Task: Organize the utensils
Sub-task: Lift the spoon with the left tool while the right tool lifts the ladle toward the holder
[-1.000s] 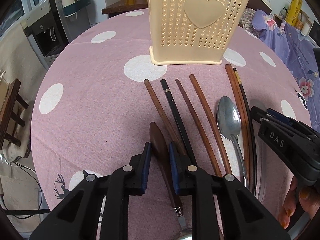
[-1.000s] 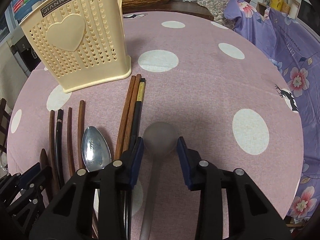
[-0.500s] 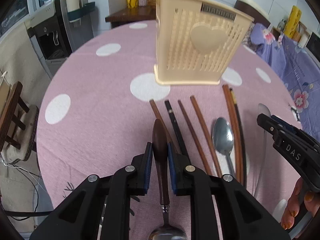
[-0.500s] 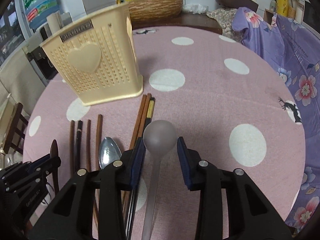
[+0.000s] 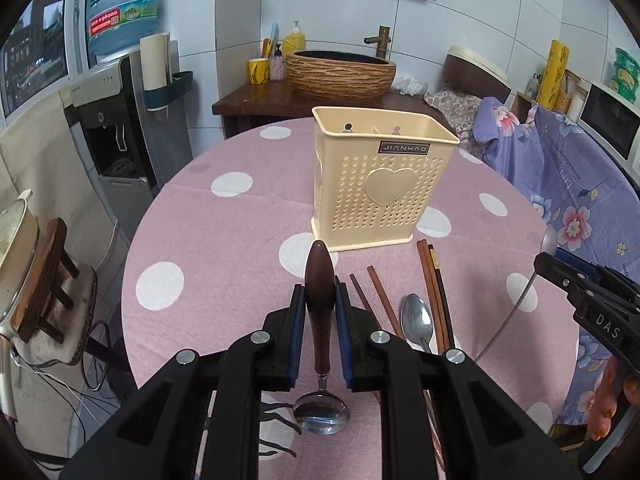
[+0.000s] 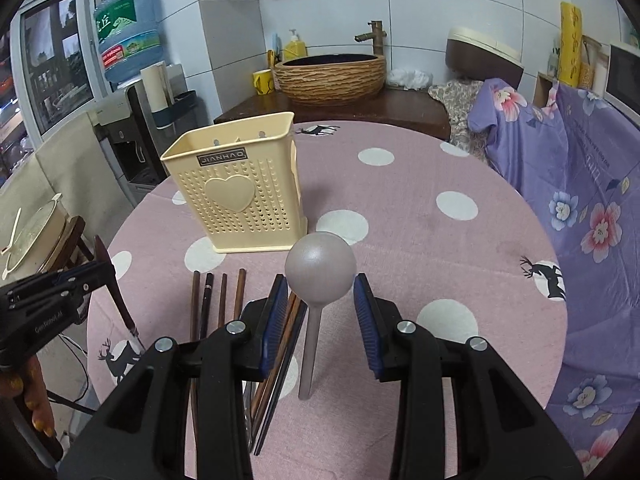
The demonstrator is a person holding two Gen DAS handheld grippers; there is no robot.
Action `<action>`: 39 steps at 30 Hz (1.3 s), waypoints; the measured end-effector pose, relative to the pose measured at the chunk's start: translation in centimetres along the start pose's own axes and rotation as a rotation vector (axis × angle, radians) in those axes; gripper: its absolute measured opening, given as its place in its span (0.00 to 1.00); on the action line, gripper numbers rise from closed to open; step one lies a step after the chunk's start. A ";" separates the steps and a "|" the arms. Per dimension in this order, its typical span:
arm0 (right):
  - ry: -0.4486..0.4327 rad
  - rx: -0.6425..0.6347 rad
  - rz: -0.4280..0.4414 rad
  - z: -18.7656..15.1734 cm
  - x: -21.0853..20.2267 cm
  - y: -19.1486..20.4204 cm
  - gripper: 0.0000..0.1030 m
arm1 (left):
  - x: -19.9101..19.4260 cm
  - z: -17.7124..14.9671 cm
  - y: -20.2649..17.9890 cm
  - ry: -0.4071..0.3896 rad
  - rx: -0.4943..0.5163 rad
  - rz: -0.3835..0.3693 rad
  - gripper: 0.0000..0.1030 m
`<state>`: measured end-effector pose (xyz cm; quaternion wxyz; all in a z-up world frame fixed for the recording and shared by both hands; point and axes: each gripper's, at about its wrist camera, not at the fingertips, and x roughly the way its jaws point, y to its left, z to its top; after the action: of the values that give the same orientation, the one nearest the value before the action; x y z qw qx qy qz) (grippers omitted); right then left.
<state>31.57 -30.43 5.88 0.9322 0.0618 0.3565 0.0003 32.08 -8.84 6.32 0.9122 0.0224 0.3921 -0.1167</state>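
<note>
My left gripper (image 5: 319,286) is shut on the dark wooden handle of a spoon (image 5: 320,308), held above the table with its metal bowl hanging toward the camera. In the right wrist view my right gripper (image 6: 320,280) is shut on the round bowl of a grey spoon (image 6: 320,268), whose handle points back under the camera. A cream perforated utensil holder (image 5: 380,184) (image 6: 236,192) with a heart on its side stands upright beyond both. Several chopsticks (image 5: 434,280) (image 6: 208,300) and a metal spoon (image 5: 416,316) lie on the cloth in front of it.
The round table (image 5: 224,240) has a pink cloth with white dots. A wooden stool (image 5: 40,280) and a water dispenser (image 5: 116,120) stand to the left. Purple floral fabric (image 5: 560,184) lies along the right. A person's fingers (image 5: 608,400) hold the right gripper's handle.
Both grippers have risen from the table, each carrying its spoon, and tilted upward. The holder's top and the room behind have come into view.
</note>
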 end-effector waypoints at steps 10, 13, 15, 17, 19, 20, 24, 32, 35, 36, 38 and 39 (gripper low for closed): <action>0.026 0.020 0.024 -0.5 0.9 -0.5 0.02 | -0.3 -0.3 0.3 -0.023 0.006 0.001 0.15; 0.029 -0.021 0.020 -0.5 2.0 0.1 0.14 | -0.3 -0.3 0.3 -0.021 0.001 -0.004 0.15; 0.006 -0.041 0.027 -0.5 2.7 0.6 0.38 | -0.4 -0.4 0.3 -0.026 0.004 -0.003 0.15; -0.001 -0.086 0.029 -0.3 3.8 1.2 0.58 | -0.5 -0.4 0.4 -0.028 0.002 -0.004 0.15; 0.015 -0.138 0.059 0.0 5.4 2.0 0.58 | -0.5 -0.4 0.6 -0.028 -0.001 -0.009 0.15; 0.036 -0.160 0.109 0.2 6.4 2.3 0.58 | -0.5 -0.4 0.6 -0.027 -0.002 -0.010 0.15; 0.106 -0.211 0.206 1.1 10.3 3.4 0.57 | -0.6 -0.4 0.8 -0.029 -0.005 -0.014 0.15; 0.238 -0.303 0.194 2.0 16.2 4.9 0.52 | -0.9 -0.5 0.8 -0.034 -0.002 -0.031 0.15; 0.273 -0.333 0.196 1.9 17.5 5.5 0.50 | -1.1 -0.7 0.8 -0.037 0.002 -0.036 0.15; 0.281 -0.343 0.182 1.9 17.9 5.7 0.49 | -1.1 -0.7 0.8 -0.038 0.003 -0.037 0.15; 0.300 -0.350 0.167 1.8 18.7 5.8 0.48 | -1.0 -0.6 1.0 -0.039 -0.001 -0.039 0.15; 0.313 -0.348 0.169 1.7 19.1 5.7 0.48 | -1.0 -0.6 1.1 -0.039 -0.001 -0.038 0.15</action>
<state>47.21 -24.08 -4.88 0.8589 -0.0707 0.4848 0.1491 31.25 -7.52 6.55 0.9173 0.0120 0.3746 -0.1344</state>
